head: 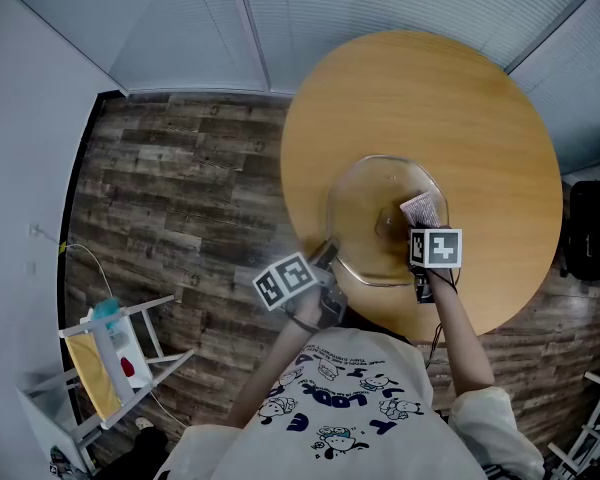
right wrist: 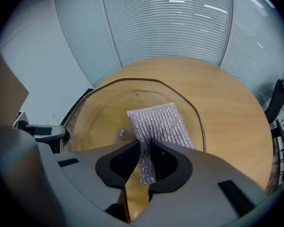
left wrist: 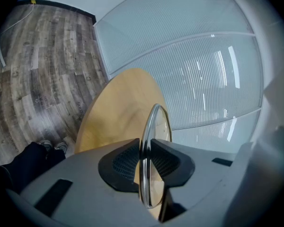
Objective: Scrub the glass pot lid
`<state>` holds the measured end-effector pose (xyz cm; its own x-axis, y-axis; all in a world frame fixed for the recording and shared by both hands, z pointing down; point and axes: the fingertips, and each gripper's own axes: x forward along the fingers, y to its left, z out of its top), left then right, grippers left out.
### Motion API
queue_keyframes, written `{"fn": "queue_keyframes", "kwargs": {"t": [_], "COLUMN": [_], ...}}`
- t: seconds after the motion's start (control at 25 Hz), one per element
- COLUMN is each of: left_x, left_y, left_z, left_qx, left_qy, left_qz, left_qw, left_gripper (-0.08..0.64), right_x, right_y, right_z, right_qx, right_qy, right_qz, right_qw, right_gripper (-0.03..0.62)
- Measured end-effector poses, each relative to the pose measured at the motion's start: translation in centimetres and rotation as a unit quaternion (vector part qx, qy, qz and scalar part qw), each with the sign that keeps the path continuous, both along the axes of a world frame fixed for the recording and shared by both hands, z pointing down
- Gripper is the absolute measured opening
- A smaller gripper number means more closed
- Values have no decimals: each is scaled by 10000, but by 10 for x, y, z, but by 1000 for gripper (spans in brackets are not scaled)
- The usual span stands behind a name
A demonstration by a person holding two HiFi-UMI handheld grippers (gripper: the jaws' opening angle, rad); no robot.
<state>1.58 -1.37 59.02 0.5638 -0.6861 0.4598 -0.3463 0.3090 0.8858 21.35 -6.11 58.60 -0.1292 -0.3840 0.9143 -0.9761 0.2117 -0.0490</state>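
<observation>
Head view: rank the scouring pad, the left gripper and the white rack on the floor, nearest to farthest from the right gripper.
1. Scouring pad: clamped in the right gripper's fingers, over the glass lid.
2. Left gripper: gripping the lid's near-left rim.
3. White rack: on the floor, far left.
</observation>
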Motion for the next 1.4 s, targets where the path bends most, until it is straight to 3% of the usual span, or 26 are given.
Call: {"fn": "queue_keyframes", "kwargs": {"t": [1.4], "left_x": [-2], "left_y": [4], "left_z": [6], "left_qx": [-127], "left_qy": [149], "left_qz": [-161], "left_qw": [9997], "left_gripper": [72], "right_x": [-12], "right_y": [35], "right_z": [-4], "right_qx": [-191], "right_qy": [81], "right_qz": [-374], "right_qw": [9991], "right_gripper": [75]}}
